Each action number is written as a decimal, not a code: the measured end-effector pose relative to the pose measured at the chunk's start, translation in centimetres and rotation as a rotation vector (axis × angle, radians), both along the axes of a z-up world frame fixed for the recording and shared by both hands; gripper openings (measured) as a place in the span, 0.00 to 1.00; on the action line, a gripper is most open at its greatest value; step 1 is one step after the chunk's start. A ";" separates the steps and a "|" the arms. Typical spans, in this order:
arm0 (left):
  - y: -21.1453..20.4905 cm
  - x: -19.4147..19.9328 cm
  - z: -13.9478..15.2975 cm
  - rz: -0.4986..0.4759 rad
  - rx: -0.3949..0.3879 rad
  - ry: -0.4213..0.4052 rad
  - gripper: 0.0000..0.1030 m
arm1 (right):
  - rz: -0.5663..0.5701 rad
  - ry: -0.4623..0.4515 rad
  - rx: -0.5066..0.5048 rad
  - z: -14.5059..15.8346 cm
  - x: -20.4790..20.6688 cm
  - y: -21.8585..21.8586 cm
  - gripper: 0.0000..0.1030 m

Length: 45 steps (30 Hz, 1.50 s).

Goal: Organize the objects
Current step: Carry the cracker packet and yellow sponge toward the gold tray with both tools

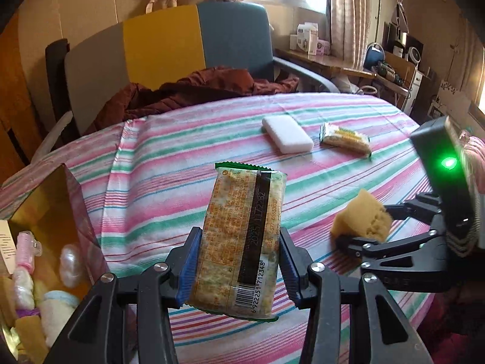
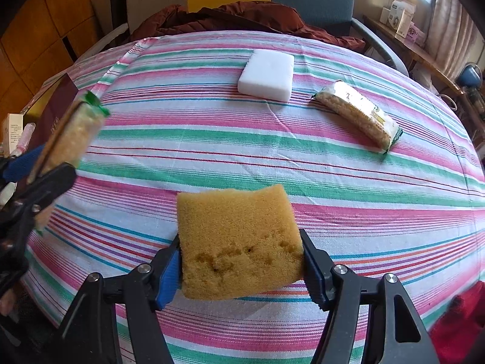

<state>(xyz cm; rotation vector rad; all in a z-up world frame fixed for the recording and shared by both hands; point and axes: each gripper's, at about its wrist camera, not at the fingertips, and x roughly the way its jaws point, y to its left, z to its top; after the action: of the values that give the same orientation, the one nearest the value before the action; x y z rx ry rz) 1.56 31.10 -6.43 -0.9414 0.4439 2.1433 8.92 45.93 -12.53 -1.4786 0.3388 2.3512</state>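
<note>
Plainly, barcode digits 6922251712348 on snack packet (image 1: 242,242) between left gripper (image 1: 239,268) fingers.

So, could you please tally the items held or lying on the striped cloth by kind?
Snack packets: 2, one held, one lying on the cloth
Yellow sponge: 1, held
White block: 1
Total: 4

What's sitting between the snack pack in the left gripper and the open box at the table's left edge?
Nothing visible. The snack pack, held in the left gripper, has only bare striped tablecloth between it and the open box, which already holds several items.
</note>
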 end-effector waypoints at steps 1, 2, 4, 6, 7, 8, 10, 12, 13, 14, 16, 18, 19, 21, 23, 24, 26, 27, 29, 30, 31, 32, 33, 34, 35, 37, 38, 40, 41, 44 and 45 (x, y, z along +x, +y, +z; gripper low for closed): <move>-0.2 0.1 0.4 0.000 0.007 0.005 0.47 | 0.001 0.002 -0.002 0.0 0.0 -0.1 0.66; -0.3 0.1 0.5 0.001 0.010 0.007 0.47 | 0.006 0.007 -0.005 0.1 0.0 -0.2 0.66; -0.7 0.2 1.0 0.005 0.021 0.011 0.47 | 0.018 0.011 -0.008 0.1 -0.1 -0.5 0.66; -1.0 0.2 1.2 0.009 0.028 0.010 0.47 | 0.029 0.012 -0.004 0.1 -0.3 -0.9 0.66; -1.2 0.3 1.4 0.011 0.033 0.010 0.47 | 0.035 0.014 -0.006 0.1 -0.3 -1.0 0.66; -1.4 0.3 1.4 0.012 0.035 0.009 0.47 | 0.040 0.017 -0.009 0.1 -0.4 -1.2 0.66; -1.7 0.3 1.6 0.014 0.041 0.011 0.47 | 0.056 0.023 -0.015 0.1 -0.6 -1.5 0.66; -2.1 0.4 1.8 0.016 0.049 0.009 0.47 | 0.073 0.025 -0.016 0.1 -0.6 -2.1 0.66; -2.3 0.4 2.0 0.019 0.055 0.008 0.47 | 0.078 0.028 -0.017 0.1 -0.6 -2.3 0.66; -2.4 0.5 2.2 0.020 0.059 0.008 0.47 | 0.086 0.030 -0.021 0.0 -0.6 -2.6 0.66; -2.8 0.4 2.5 0.025 0.068 0.006 0.47 | 0.093 0.030 -0.020 0.0 -0.8 -2.9 0.66; -3.3 0.4 2.8 0.027 0.077 0.003 0.47 | 0.093 0.031 -0.021 0.0 -0.8 -3.0 0.66; -3.5 0.4 3.0 0.030 0.080 0.002 0.47 | 0.092 0.032 -0.022 0.0 -0.8 -3.0 0.66; -4.0 0.4 3.3 0.035 0.090 -0.003 0.47 | 0.091 0.033 -0.021 0.0 -0.8 -3.0 0.66; -4.7 0.4 3.6 0.044 0.102 -0.005 0.47 | 0.089 0.035 -0.022 0.0 -0.7 -3.1 0.66; -5.0 0.3 3.8 0.047 0.106 -0.005 0.47 | 0.090 0.037 -0.024 0.0 -0.8 -3.1 0.66; -5.7 0.3 4.1 0.057 0.115 -0.006 0.47 | 0.095 0.041 -0.031 0.0 -0.9 -3.2 0.66; -6.1 0.2 4.2 0.061 0.121 -0.007 0.47 | 0.099 0.042 -0.032 0.0 -1.0 -3.4 0.66; -7.0 0.0 4.7 0.076 0.133 -0.003 0.47 | 0.105 0.044 -0.035 0.0 -1.0 -3.8 0.66; -7.5 -0.1 4.9 0.082 0.137 -0.002 0.47 | 0.108 0.046 -0.038 0.1 -1.0 -4.0 0.66; -8.1 -0.3 5.1 0.093 0.145 -0.003 0.47 | 0.110 0.048 -0.038 0.2 -1.0 -4.1 0.66; -8.9 -0.5 5.4 0.105 0.157 -0.005 0.47 | 0.112 0.052 -0.036 0.4 -1.0 -4.3 0.66; -9.6 -0.7 5.7 0.115 0.165 -0.004 0.47 | 0.112 0.058 -0.033 0.7 -0.9 -4.5 0.66; -10.4 -1.0 5.9 0.127 0.173 -0.002 0.47 | 0.113 0.068 -0.032 1.1 -0.9 -4.7 0.66; -11.3 -1.3 6.2 0.146 0.182 0.001 0.47 | 0.115 0.078 -0.032 1.4 -0.8 -4.8 0.66; -13.2 -1.9 6.7 0.185 0.200 0.000 0.47 | 0.119 0.104 -0.031 2.4 -0.8 -5.4 0.66; -14.4 -2.3 6.8 0.210 0.209 0.000 0.47 | 0.121 0.113 -0.033 2.7 -0.8 -5.6 0.66; -16.9 -3.1 6.9 0.266 0.219 -0.003 0.47 | 0.129 0.149 -0.046 3.8 -0.9 -6.6 0.66; -17.9 -3.5 6.9 0.288 0.222 -0.005 0.47 | 0.135 0.170 -0.055 4.4 -1.0 -7.1 0.66; -21.6 -4.5 6.6 0.371 0.222 -0.006 0.47 | 0.169 0.226 -0.084 6.0 -1.9 -9.2 0.66; -22.9 -4.7 6.5 0.397 0.218 -0.003 0.47 | 0.181 0.240 -0.091 6.4 -2.3 -10.0 0.66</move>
<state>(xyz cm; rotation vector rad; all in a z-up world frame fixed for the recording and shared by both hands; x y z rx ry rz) -3.15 8.19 0.06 -0.9680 0.0143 2.4823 6.64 35.95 -6.12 -1.3165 0.3903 2.6994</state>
